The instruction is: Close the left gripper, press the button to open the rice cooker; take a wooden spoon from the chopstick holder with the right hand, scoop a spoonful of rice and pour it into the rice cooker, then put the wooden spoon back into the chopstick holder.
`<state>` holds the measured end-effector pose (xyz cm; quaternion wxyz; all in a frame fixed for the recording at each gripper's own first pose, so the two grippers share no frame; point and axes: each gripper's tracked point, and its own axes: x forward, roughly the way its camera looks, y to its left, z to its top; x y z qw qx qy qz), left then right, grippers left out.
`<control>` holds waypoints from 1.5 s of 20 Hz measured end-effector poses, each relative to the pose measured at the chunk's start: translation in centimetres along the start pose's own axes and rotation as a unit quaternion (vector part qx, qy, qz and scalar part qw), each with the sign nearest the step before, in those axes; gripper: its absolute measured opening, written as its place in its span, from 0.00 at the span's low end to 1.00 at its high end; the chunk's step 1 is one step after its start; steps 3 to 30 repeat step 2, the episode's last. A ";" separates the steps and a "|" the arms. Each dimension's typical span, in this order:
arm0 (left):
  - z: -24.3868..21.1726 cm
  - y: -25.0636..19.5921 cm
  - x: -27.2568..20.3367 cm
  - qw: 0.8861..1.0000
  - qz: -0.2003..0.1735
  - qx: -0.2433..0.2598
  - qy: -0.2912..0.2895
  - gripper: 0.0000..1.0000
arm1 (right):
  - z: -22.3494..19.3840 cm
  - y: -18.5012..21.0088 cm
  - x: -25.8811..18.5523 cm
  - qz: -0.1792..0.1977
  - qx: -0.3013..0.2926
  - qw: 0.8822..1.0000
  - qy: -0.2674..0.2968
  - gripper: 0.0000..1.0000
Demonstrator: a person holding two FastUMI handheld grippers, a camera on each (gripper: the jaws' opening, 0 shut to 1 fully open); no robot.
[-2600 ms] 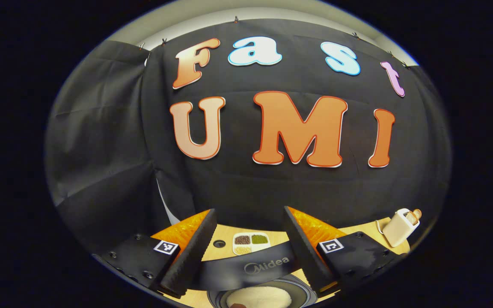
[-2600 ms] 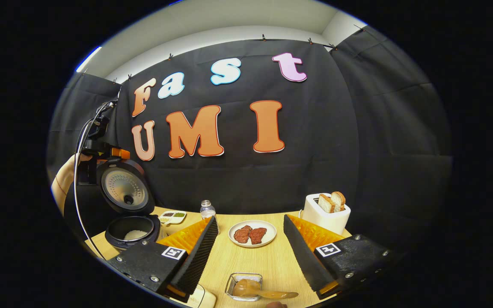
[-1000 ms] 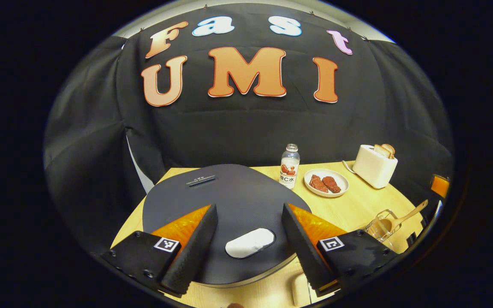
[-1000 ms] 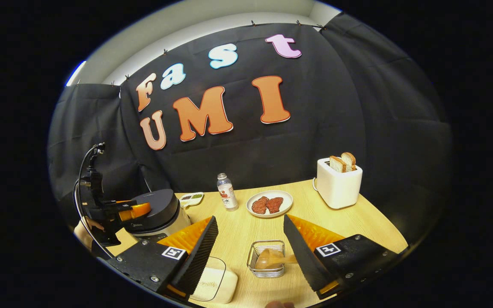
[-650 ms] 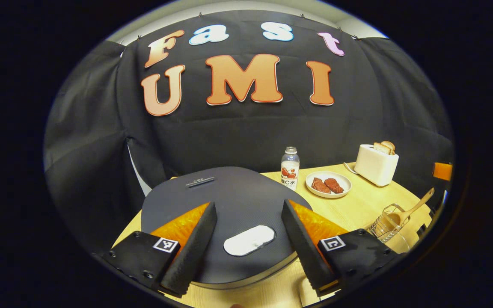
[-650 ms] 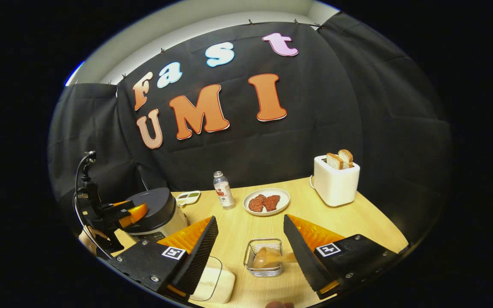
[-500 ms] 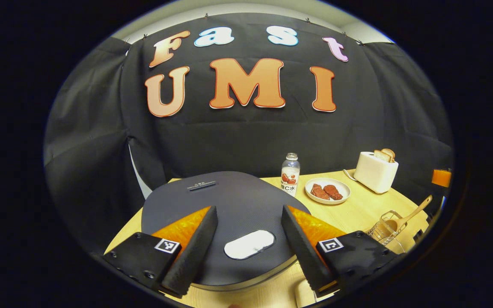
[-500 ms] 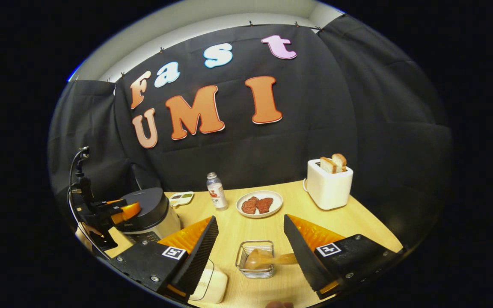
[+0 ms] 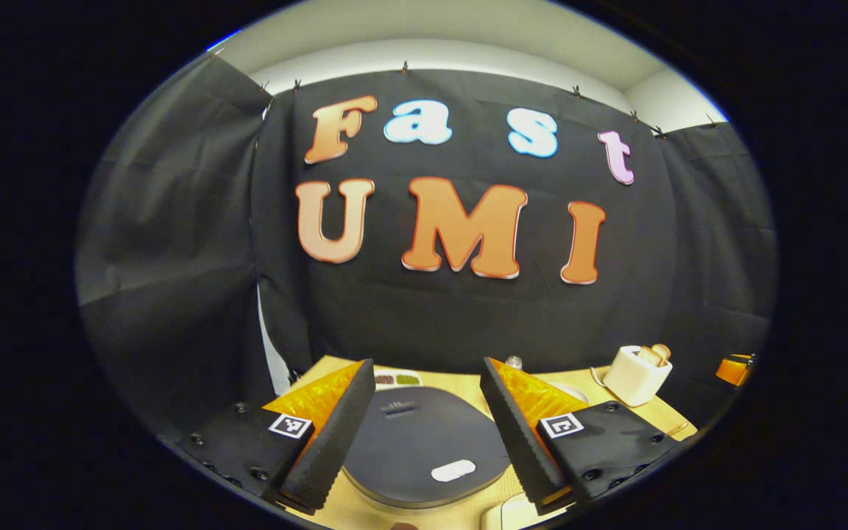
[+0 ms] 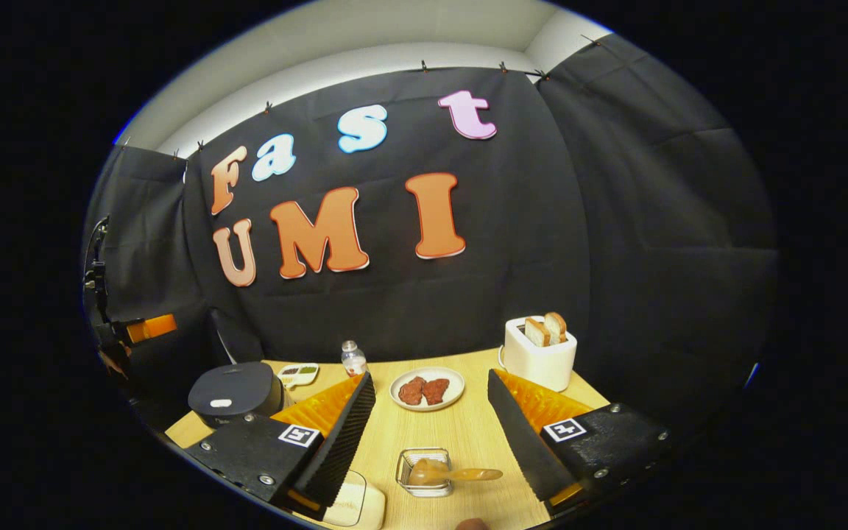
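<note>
The dark grey rice cooker point(image 9: 424, 449) stands with its lid down, a white button point(image 9: 452, 470) near its front edge. My left gripper point(image 9: 425, 362) hovers well above it, open, with nothing between its fingers. From the right gripper view the cooker point(image 10: 236, 391) is at the left of the table, and the left gripper point(image 10: 137, 327) hangs high above it. The wooden spoon point(image 10: 457, 475) lies across the wire chopstick holder point(image 10: 424, 472), bowl inside, handle pointing right. My right gripper point(image 10: 430, 374) is open above and behind the holder, apart from the spoon.
A lidded white rice box point(image 10: 347, 504) sits at the table's front edge. Behind are a plate of meat point(image 10: 426, 389), a white toaster with bread point(image 10: 538, 353), a small bottle point(image 10: 354, 358) and a divided dish of grains point(image 10: 297, 374).
The cooker's lid, open 2.6 s ago, is now down. My left gripper has risen well above the cooker. My right gripper has lifted and pulled back; the spoon stays in the holder.
</note>
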<state>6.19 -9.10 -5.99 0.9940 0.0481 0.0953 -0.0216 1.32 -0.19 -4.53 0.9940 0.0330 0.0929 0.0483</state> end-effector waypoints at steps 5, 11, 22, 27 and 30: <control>2.7 -0.3 -1.1 1.000 -0.012 -0.017 -0.012 0.95 | 2.5 0.4 -0.4 -0.008 -0.019 0.999 -0.025 0.95; 2.7 -0.3 -1.1 1.000 -0.012 -0.017 -0.012 0.95 | 2.5 0.4 -0.4 -0.008 -0.019 0.999 -0.025 0.95; 2.7 -0.3 -1.1 1.000 -0.012 -0.017 -0.012 0.95 | 2.5 0.4 -0.4 -0.008 -0.019 0.999 -0.025 0.95; 2.7 -0.3 -1.1 1.000 -0.012 -0.017 -0.012 0.95 | 2.5 0.4 -0.4 -0.008 -0.019 0.999 -0.025 0.95; 2.7 -0.3 -1.1 1.000 -0.012 -0.017 -0.012 0.95 | 2.5 0.4 -0.4 -0.008 -0.019 0.999 -0.025 0.95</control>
